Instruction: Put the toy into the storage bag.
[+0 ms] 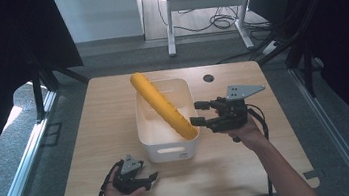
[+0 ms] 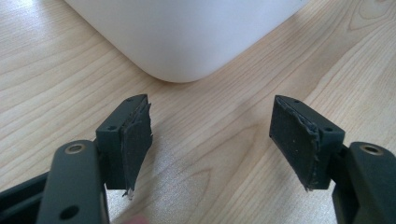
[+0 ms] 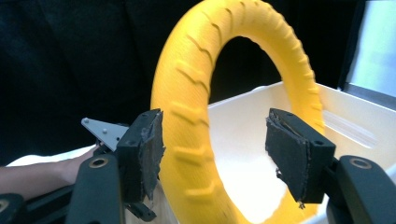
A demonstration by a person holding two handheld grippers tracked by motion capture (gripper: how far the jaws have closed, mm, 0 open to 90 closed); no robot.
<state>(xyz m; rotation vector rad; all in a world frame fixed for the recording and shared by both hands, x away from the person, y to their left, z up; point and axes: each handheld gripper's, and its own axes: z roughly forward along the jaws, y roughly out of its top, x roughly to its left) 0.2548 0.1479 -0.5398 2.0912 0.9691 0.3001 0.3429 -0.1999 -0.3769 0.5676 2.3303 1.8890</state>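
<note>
A yellow ribbed ring (image 1: 163, 104) stands on edge, slanted across a white bin (image 1: 169, 151) at the table's middle, its top leaning over the far left rim. In the right gripper view the ring (image 3: 187, 93) rises out of the bin (image 3: 345, 116). My right gripper (image 1: 195, 113) is level at the bin's right side, next to the ring's near end. Its jaws (image 3: 215, 144) are open and no pad presses the ring. My left gripper (image 1: 151, 178) rests open near the table's front edge. Nothing lies between its jaws (image 2: 210, 135), which face the bin's rounded corner (image 2: 187, 32).
The wooden table (image 1: 106, 136) has a round cable hole (image 1: 208, 78) at the back right. A white desk frame (image 1: 201, 4) with cables stands beyond the table. Dark frame legs and curtains flank both sides. Bare wood lies left and right of the bin.
</note>
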